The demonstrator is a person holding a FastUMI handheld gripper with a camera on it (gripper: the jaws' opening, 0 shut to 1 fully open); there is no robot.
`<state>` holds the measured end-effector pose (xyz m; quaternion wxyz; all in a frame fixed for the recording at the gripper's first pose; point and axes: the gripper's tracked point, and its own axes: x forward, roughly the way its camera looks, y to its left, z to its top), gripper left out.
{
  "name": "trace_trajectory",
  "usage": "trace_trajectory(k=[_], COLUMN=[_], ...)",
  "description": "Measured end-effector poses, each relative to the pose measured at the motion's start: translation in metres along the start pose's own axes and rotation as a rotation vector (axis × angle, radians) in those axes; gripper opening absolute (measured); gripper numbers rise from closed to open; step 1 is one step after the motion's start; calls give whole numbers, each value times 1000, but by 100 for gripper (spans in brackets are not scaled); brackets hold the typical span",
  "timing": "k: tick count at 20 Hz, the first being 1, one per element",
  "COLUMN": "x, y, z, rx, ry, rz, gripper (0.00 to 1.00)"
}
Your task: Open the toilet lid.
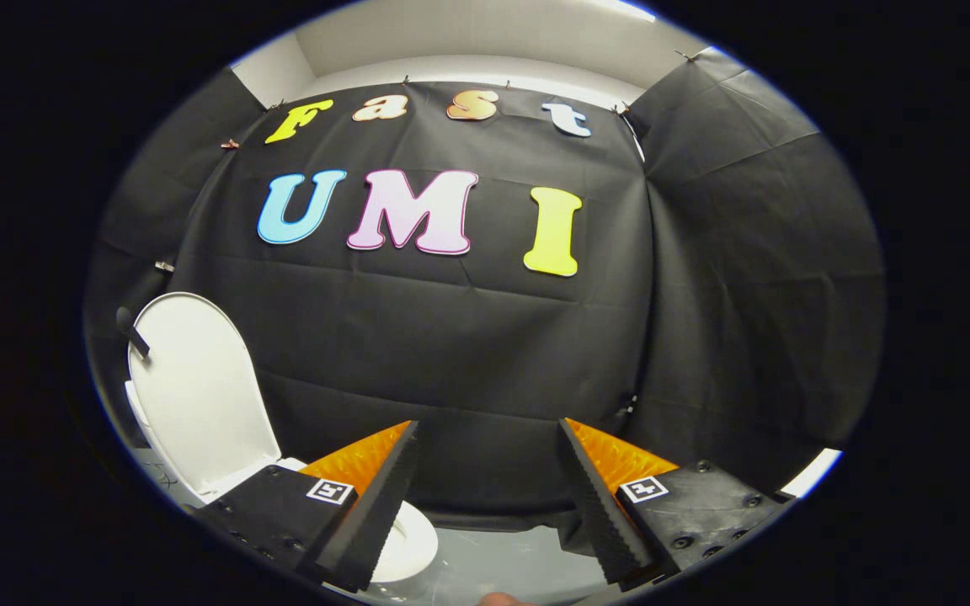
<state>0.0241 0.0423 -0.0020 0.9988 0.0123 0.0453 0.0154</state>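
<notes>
A white toilet stands low to the left of my fingers. Its lid (199, 391) is raised upright, leaning back toward the black cloth wall. The front of the seat and bowl rim (407, 545) peeks out just past my left finger (371, 513). My gripper (485, 433) is open, with a wide gap between the two fingers and nothing held. It is up above and to the right of the toilet, apart from the lid. The right finger (599, 505) points at the cloth wall beyond.
Black cloth walls close the booth ahead and on both sides. A pale grey floor (502, 564) shows below the fingers. A small dark handle (131, 332) sticks out by the lid's upper left edge. A fingertip of a person's hand (498, 599) shows at the very bottom.
</notes>
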Motion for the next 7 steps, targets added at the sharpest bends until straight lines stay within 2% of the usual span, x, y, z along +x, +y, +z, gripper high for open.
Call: trace_trajectory(k=[7], x=[5], y=[0], z=[-8], rx=[-8], ry=[22], rz=[-2], gripper=[99])
